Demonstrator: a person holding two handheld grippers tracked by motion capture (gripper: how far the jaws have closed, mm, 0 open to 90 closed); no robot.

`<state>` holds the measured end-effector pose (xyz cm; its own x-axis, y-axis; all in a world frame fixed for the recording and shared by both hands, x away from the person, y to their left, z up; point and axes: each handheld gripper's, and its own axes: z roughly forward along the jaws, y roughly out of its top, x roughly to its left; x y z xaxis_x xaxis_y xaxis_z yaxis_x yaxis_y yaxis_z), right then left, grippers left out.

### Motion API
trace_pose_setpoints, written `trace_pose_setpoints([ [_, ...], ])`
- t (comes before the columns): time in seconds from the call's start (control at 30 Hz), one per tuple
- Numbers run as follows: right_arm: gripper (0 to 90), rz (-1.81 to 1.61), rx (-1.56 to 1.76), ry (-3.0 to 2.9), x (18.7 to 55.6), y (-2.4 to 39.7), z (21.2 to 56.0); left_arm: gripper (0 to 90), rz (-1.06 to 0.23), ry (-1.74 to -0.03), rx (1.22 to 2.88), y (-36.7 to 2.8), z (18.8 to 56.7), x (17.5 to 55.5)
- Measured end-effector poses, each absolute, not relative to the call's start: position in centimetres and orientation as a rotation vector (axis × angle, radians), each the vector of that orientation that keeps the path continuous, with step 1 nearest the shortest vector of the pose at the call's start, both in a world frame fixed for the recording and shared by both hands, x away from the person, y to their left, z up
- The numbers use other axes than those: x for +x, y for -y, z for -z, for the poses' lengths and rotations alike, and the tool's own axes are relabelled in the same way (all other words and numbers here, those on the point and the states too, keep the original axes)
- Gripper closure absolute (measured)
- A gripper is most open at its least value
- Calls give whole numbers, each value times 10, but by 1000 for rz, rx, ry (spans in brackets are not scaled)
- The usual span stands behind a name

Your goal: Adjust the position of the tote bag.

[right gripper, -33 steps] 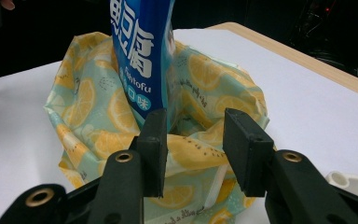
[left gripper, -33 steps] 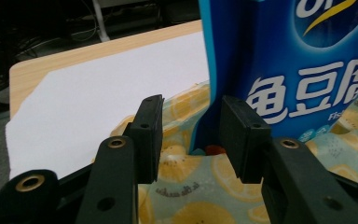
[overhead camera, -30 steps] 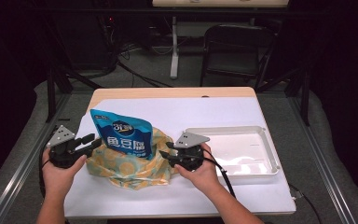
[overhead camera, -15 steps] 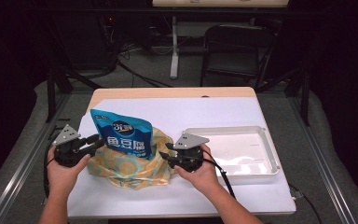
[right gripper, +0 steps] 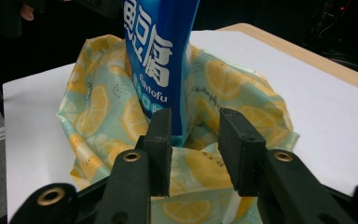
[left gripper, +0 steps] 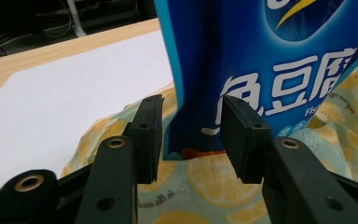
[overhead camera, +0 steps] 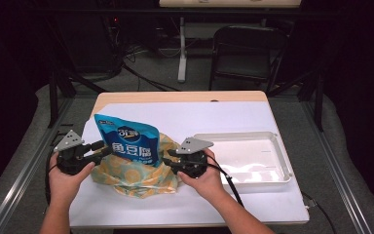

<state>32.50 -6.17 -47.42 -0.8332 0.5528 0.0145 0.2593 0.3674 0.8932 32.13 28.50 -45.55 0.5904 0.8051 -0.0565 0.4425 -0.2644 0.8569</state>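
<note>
A white-covered worktop (overhead camera: 253,117) stood in a dark room. Near its left edge the blue snack pouch (overhead camera: 126,146) stood half inside the lemon-print bag (overhead camera: 136,175). The left tongs (left gripper: 191,135) had just been opening, the right tongs (right gripper: 193,149) closing; both stood spread around the pouch's edges, pinching nothing. Holding the bag's mouth wide would probably ease the pouch down.

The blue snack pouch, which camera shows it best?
High view: the whole blue snack pouch stands upright in the lemon-print bag. Left gripper view gives its lower edge and big lettering; right gripper view, a narrow side strip.
</note>
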Motion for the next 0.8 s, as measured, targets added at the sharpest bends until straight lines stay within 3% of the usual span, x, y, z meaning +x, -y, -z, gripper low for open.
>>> trace_pose_setpoints([
  [0.6,710,-1435,729,-2363,334,42,482,558,-479,-986,1893,-278,461,328],
  [0.8,762,-1417,731,-2373,337,38,485,558,-473,-982,1889,-278,461,329],
])
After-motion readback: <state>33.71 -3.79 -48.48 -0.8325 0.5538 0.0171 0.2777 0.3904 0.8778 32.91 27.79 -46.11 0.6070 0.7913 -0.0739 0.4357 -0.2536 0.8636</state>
